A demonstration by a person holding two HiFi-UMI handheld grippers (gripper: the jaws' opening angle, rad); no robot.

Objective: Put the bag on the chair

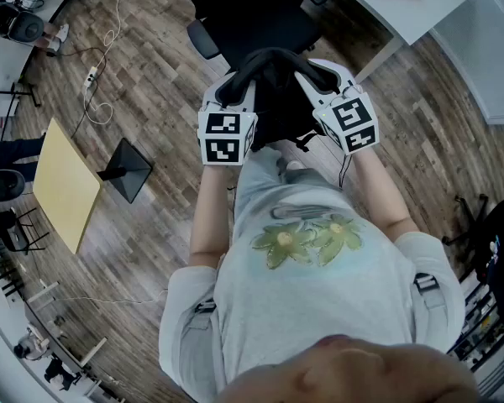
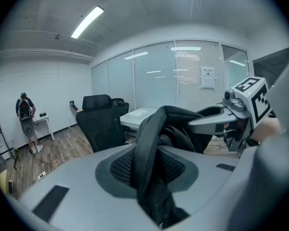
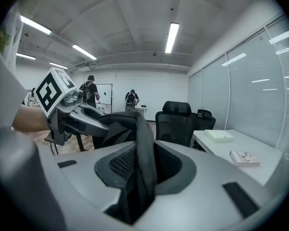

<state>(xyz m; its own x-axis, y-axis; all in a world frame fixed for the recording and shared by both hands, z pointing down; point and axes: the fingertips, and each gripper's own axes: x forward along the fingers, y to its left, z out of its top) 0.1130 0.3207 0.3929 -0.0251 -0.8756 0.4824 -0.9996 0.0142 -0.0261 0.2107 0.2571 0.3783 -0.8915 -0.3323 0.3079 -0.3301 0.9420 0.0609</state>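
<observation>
A black bag (image 1: 279, 107) hangs between my two grippers, above the wooden floor. My left gripper (image 1: 235, 86) is shut on one black strap (image 2: 149, 153), which runs up between its pads. My right gripper (image 1: 326, 77) is shut on the other strap (image 3: 143, 162) in the same way. The black office chair (image 1: 252, 19) stands just beyond the bag, its seat facing me. In the left gripper view the chair (image 2: 102, 124) is behind the bag at the left, and the right gripper (image 2: 231, 117) shows at the right. In the right gripper view the chair (image 3: 179, 121) stands to the right of the strap.
A white desk (image 1: 399, 2) stands right of the chair, with a box (image 3: 217, 134) and a book on it. At the left are a yellow table (image 1: 63, 183), a black stand (image 1: 128, 169) and a cable (image 1: 97, 74) on the floor. People stand far back.
</observation>
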